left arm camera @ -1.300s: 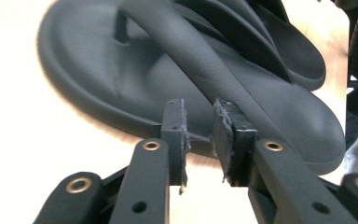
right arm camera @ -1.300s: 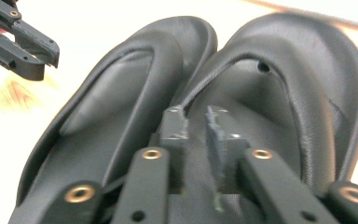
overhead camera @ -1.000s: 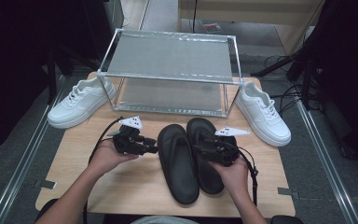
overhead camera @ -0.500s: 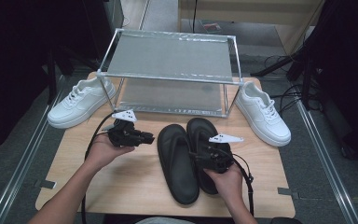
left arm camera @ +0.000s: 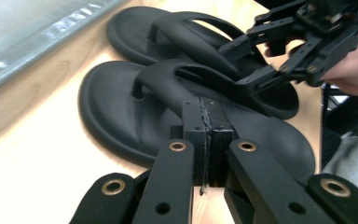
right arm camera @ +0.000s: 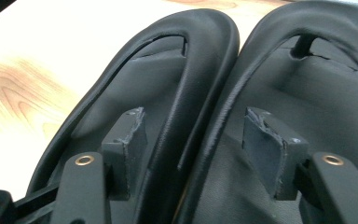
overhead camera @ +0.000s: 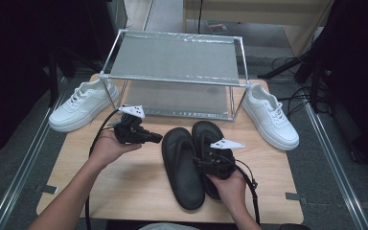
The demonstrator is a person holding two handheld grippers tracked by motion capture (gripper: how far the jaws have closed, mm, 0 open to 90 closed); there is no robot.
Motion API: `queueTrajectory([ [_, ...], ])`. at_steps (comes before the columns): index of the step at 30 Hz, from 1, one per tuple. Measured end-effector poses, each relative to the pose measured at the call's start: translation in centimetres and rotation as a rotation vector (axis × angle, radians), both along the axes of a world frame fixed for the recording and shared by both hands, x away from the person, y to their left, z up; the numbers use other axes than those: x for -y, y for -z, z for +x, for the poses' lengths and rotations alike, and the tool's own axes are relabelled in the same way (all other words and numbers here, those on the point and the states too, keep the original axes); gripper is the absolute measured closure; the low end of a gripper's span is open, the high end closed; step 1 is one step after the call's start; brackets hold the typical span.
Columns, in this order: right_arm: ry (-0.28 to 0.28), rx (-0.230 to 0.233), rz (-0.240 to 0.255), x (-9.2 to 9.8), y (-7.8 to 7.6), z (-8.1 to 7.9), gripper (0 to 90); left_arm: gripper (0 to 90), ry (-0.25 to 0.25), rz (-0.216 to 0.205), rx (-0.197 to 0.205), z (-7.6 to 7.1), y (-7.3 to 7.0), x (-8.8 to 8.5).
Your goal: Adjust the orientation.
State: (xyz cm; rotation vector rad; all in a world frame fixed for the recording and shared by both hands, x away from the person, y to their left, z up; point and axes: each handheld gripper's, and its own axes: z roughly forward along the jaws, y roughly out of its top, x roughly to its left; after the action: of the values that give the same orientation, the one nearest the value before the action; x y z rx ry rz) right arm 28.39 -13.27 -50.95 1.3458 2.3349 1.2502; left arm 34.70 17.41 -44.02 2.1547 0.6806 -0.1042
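Two black flip-flops lie side by side on the wooden table, the left one point(overhead camera: 182, 167) and the right one point(overhead camera: 210, 132). My right gripper point(overhead camera: 202, 159) is low over their middle. In the right gripper view it point(right arm camera: 198, 144) stands open, its pads astride the touching inner edges of the left flip-flop point(right arm camera: 168, 74) and the right flip-flop point(right arm camera: 317, 84). My left gripper point(overhead camera: 158, 139) hovers just left of the sandals and points at them. Seen in its own view, it point(left arm camera: 206, 135) is shut with nothing in it, and the near flip-flop point(left arm camera: 121, 112) lies ahead.
A metal-framed mesh rack point(overhead camera: 172, 57) stands at the back of the table point(overhead camera: 124, 191). One white sneaker point(overhead camera: 84, 105) sits to the rack's left and another point(overhead camera: 270, 115) to its right. Bare wood lies front left.
My right gripper has drawn back toward the person and sunk down onto the flip-flops. My left gripper has drifted a little away, toward the rack.
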Motion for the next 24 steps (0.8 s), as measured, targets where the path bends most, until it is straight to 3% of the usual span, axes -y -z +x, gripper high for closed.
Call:
queueTrajectory([
  [3,0.0,0.012,0.0,-0.4,0.2,-0.1,43.5,90.0,-0.007,-0.002,0.006,0.4,-0.3,0.1],
  [5,0.0,0.018,-0.03,-0.9,0.6,-0.1,42.5,90.0,-0.01,-0.006,0.013,0.8,-0.7,0.1],
  [7,-0.002,-0.003,-0.034,-1.1,1.0,0.1,44.0,90.0,-0.025,0.009,0.025,1.6,-1.4,0.1],
  [11,0.009,0.002,-0.029,-1.0,1.2,0.2,48.0,90.0,-0.037,0.038,0.049,2.6,-2.2,0.3],
  [17,0.01,0.008,-0.038,-1.0,1.1,0.0,52.0,90.0,-0.053,0.021,0.101,4.5,-4.3,0.3],
  [24,0.011,-0.01,-0.037,-0.8,1.0,0.1,55.0,90.0,-0.057,0.03,0.126,6.5,-6.0,0.7],
])
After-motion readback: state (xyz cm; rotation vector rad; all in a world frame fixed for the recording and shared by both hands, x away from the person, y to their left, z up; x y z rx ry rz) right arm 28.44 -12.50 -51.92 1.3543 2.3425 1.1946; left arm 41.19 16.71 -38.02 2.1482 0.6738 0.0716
